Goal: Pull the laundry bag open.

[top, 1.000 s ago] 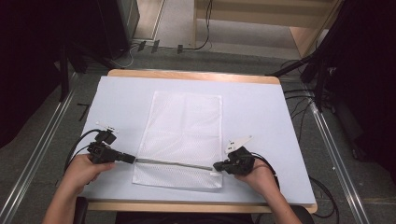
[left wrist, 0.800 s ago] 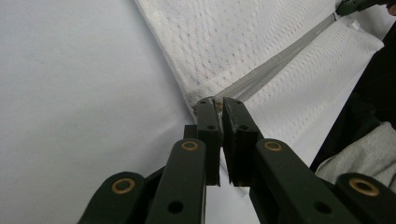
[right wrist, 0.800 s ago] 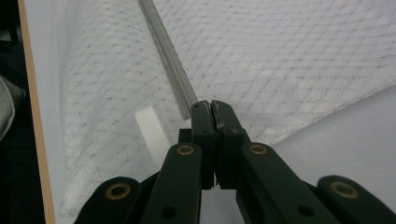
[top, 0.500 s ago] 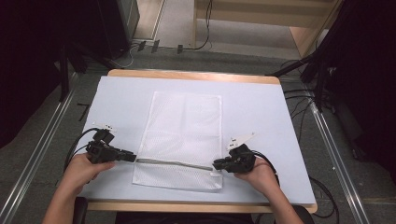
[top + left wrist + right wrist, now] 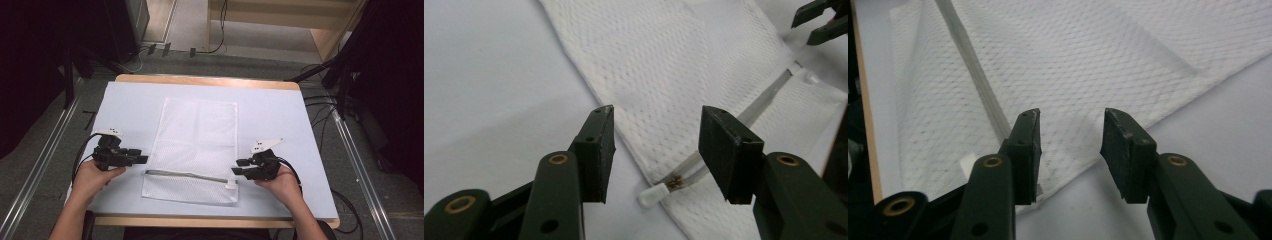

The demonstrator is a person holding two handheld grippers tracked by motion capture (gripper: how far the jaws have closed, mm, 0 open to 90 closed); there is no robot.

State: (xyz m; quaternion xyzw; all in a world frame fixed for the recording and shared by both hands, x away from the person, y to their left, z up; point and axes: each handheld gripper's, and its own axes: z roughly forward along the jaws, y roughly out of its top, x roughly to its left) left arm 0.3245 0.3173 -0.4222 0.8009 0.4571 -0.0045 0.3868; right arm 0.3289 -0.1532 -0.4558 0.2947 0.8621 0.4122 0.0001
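A white mesh bag lies flat on the pale table, with its grey zipper running across near the front edge. My left gripper hovers open just off the bag's left edge. In the left gripper view its jaws straddle the zipper's end, where a small white tab sticks out from the bag. My right gripper is open at the zipper's right end. In the right gripper view its jaws stand over the bag's edge, empty, with the zipper to the left.
The table's wooden rim borders the far side, and bare surface lies on both sides of the bag. Cables trail off the right edge. Metal rails run along the floor beside the table.
Both grippers were at the zipper's two ends and have drawn back slightly, jaws now open. The zipper line lies a little slack on the table.
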